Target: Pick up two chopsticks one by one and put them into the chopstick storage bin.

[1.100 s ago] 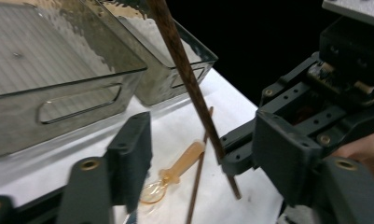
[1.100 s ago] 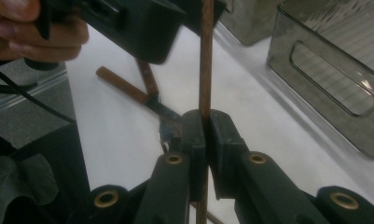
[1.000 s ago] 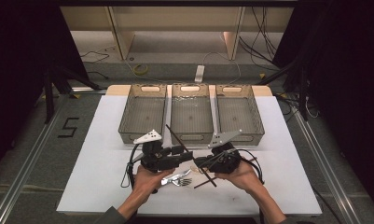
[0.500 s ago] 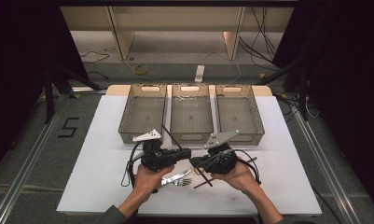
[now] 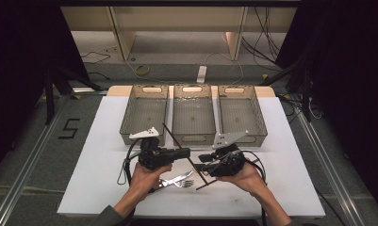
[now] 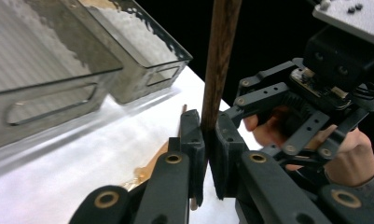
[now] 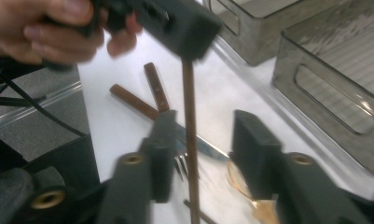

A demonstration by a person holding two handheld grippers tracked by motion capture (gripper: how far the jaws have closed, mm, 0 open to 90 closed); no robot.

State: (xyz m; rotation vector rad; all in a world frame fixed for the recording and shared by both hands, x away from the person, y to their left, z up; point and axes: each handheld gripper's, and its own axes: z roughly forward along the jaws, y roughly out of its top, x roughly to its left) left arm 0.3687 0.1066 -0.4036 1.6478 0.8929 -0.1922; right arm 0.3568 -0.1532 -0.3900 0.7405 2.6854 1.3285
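A long brown wooden stick stands tilted above the white table, between the two grippers. My left gripper is shut on it; in the left gripper view both pads press the stick, which rises out of them. My right gripper faces the left one from the right. Its jaws have just been opening and now stand apart, with the stick loose between them, near the left pad. The left gripper's jaws have just closed.
Three clear plastic bins stand side by side at the back of the white table. Wooden-handled cutlery, a fork among it, lies under the grippers. Another dark stick lies beside it.
The left jaws have closed onto the stick and the right jaws have opened off it. Both hands have stayed about where they were.
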